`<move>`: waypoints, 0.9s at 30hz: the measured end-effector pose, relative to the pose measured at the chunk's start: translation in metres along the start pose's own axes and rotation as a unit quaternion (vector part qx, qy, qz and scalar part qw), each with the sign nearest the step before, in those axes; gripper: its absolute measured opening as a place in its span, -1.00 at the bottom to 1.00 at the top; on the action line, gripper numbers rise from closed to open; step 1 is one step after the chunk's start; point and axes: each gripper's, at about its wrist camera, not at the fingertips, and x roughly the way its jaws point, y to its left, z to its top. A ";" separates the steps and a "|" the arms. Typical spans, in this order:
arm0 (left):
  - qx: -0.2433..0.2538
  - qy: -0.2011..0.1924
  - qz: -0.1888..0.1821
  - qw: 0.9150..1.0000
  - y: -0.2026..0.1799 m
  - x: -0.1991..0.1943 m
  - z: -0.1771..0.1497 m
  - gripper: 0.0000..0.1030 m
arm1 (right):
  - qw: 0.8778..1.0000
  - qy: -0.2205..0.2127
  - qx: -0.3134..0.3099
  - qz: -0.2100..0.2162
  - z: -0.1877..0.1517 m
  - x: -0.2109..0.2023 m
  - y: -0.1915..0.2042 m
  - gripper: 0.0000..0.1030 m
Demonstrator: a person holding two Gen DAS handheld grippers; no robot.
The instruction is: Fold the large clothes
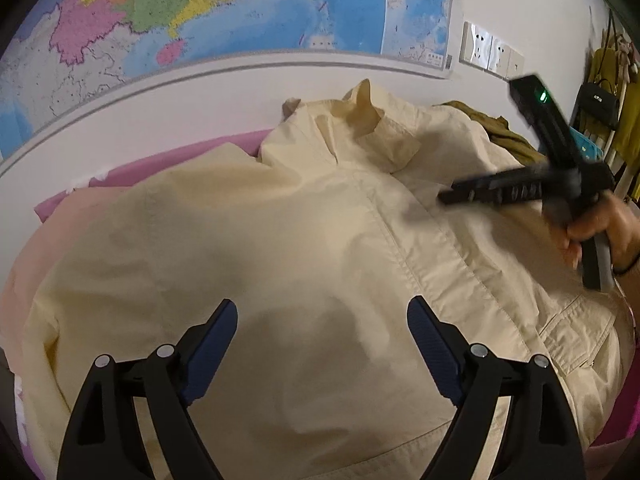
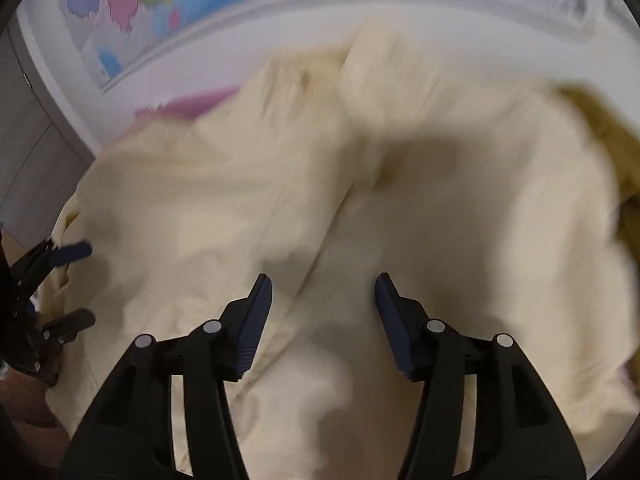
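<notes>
A large cream jacket [image 1: 304, 248] lies spread on the bed, collar toward the wall. It fills the blurred right wrist view [image 2: 440, 208] too. My left gripper [image 1: 322, 320] is open and empty just above the jacket's lower middle. My right gripper [image 2: 324, 292] is open and empty above the jacket's right side. In the left wrist view the right gripper [image 1: 452, 194] appears at the right, blurred, held in a hand. In the right wrist view the left gripper [image 2: 86, 284] shows open at the left edge.
A pink sheet [image 1: 160, 164] covers the bed under the jacket. An olive garment [image 1: 504, 136] lies behind the jacket at the right. A wall map [image 1: 224, 12] and sockets [image 1: 490, 52] are on the white wall. Bags and clothes [image 1: 604, 108] hang at the far right.
</notes>
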 end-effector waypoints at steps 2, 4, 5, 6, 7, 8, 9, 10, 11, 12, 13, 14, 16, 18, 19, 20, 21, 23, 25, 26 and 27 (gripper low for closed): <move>0.000 0.003 -0.004 1.000 0.000 0.001 -0.001 0.63 | 1.000 0.010 -0.015 -0.011 -0.006 0.010 0.009 0.05; -0.002 0.005 -0.005 1.000 0.000 0.002 -0.002 0.63 | 1.000 0.008 -0.015 -0.007 -0.003 0.017 0.012 0.05; -0.004 0.006 -0.007 1.000 0.000 0.002 -0.002 0.63 | 1.000 0.006 -0.013 0.000 -0.002 0.018 0.014 0.05; -0.008 0.007 -0.012 1.000 0.001 0.002 -0.003 0.64 | 1.000 0.008 -0.015 0.001 0.001 0.021 0.015 0.04; -0.010 0.009 -0.013 1.000 0.002 0.002 -0.003 0.64 | 1.000 0.009 -0.022 -0.005 0.003 0.023 0.017 0.00; -0.011 0.011 -0.012 1.000 0.001 0.003 -0.003 0.64 | 0.999 0.007 -0.037 -0.020 0.003 0.023 0.020 -0.16; -0.011 0.012 -0.012 1.000 0.002 0.004 -0.003 0.64 | 0.998 0.004 -0.048 -0.037 0.006 0.025 0.020 -0.46; -0.012 0.013 -0.013 1.000 0.002 0.005 -0.002 0.64 | 0.998 0.002 -0.046 -0.042 0.009 0.026 0.017 -0.58; -0.013 0.013 -0.012 1.000 0.002 0.005 -0.002 0.64 | 0.998 -0.002 -0.039 -0.042 0.012 0.024 0.015 -0.94; -0.014 0.011 -0.012 1.000 0.002 0.004 -0.002 0.64 | 0.998 -0.004 -0.041 -0.039 0.013 0.025 0.015 -0.95; -0.015 0.010 -0.012 1.000 0.002 0.003 -0.001 0.64 | 0.998 -0.010 -0.044 -0.040 0.014 0.022 0.014 -0.96; -0.016 0.006 -0.010 1.000 0.003 0.001 0.000 0.64 | 0.998 -0.018 -0.048 -0.043 0.015 0.019 0.015 -0.97; -0.017 -0.003 -0.009 1.000 0.005 -0.003 0.003 0.64 | 0.996 -0.050 -0.054 -0.050 0.020 0.004 0.019 -0.97; -0.018 -0.015 -0.001 1.000 0.009 -0.009 0.008 0.64 | 0.994 -0.083 -0.048 -0.052 0.031 -0.012 0.018 -0.98; -0.023 -0.022 0.002 0.999 0.012 -0.012 0.012 0.64 | 0.992 -0.099 -0.045 -0.057 0.038 -0.020 0.017 -0.98; -0.027 -0.028 0.002 0.999 0.014 -0.014 0.015 0.64 | 0.992 -0.105 -0.040 -0.056 0.044 -0.023 0.014 -0.98; -0.033 -0.039 -0.001 0.999 0.017 -0.021 0.019 0.64 | 0.992 -0.114 -0.025 -0.057 0.051 -0.027 0.006 -0.98; -0.033 -0.055 0.000 0.998 0.018 -0.028 0.023 0.64 | 0.989 -0.118 -0.037 -0.085 0.062 -0.020 0.003 -0.98; -0.036 -0.059 -0.004 0.998 0.019 -0.033 0.020 0.67 | 0.990 -0.107 -0.020 -0.085 0.068 -0.006 -0.010 -0.97; -0.034 -0.057 -0.009 0.998 0.018 -0.034 0.015 0.67 | 0.992 -0.100 -0.006 -0.077 0.070 0.001 -0.016 -0.97; -0.030 -0.052 -0.011 0.998 0.017 -0.034 0.011 0.67 | 0.992 -0.101 -0.006 -0.081 0.069 0.004 -0.018 -0.97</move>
